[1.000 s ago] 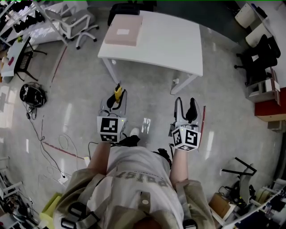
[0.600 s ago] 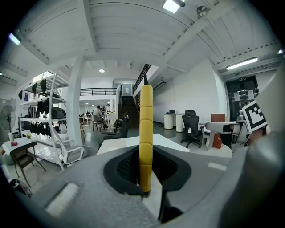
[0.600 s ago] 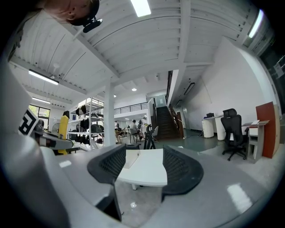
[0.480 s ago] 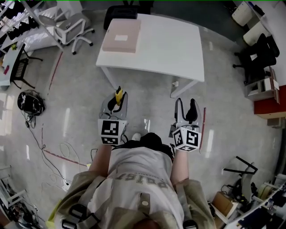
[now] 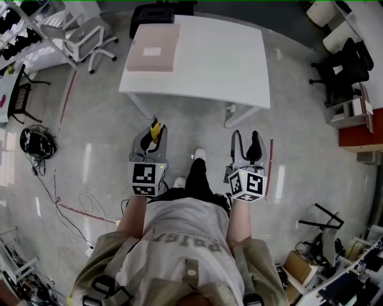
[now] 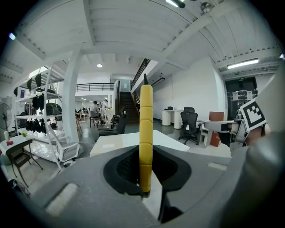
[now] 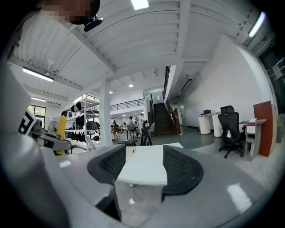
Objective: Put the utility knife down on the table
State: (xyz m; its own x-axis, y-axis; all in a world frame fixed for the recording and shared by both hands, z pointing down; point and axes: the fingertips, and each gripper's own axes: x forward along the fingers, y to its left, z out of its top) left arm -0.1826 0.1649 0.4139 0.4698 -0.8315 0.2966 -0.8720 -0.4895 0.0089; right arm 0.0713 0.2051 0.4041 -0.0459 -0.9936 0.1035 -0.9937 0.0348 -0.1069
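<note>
A yellow utility knife (image 5: 155, 129) sticks up between the jaws of my left gripper (image 5: 152, 138), which is shut on it. In the left gripper view the knife (image 6: 145, 129) stands upright, its ribbed yellow handle pinched at the lower end. My right gripper (image 5: 246, 145) hangs level beside it, open and empty; in the right gripper view its black pads (image 7: 180, 169) stand apart. The white table (image 5: 215, 60) lies ahead of both grippers, above the floor they hover over. The table (image 7: 149, 167) also shows between the right jaws.
A flat pink box (image 5: 152, 49) lies on the table's far left part. A black chair (image 5: 154, 12) stands behind the table, a white office chair (image 5: 81, 33) to the left, black chairs (image 5: 347, 66) to the right. Cables (image 5: 36, 143) trail over the floor at left.
The person has stepped toward the table, so it sits nearer and lower in the head view. Both grippers moved forward with the body. The knife stays held.
</note>
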